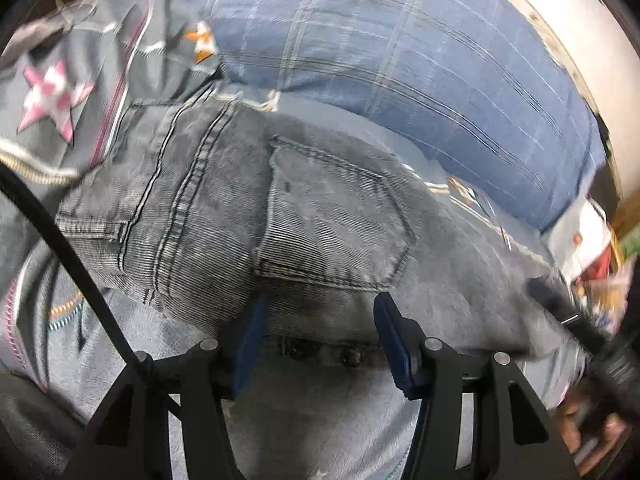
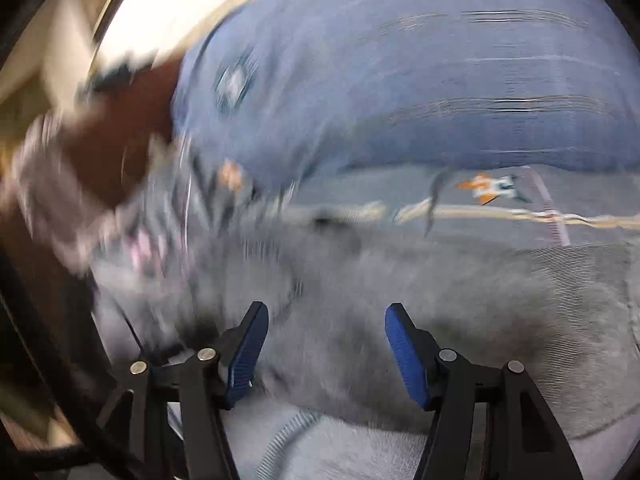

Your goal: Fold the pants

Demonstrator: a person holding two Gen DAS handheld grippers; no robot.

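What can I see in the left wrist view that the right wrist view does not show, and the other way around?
Only the left wrist view shows the back pocket of the grey jeans, a pink star patch and the open left gripper. Only the right wrist view, heavily blurred, shows the open right gripper, with nothing held. Both share the jeans, the blue checked pillow and the grey bedcover.

Motion blur smears the right wrist view, dissolving the jeans [image 2: 400, 300] and clutter [image 2: 60, 200] at left; the left view's lower right corner [image 1: 592, 432] stays unreadable.
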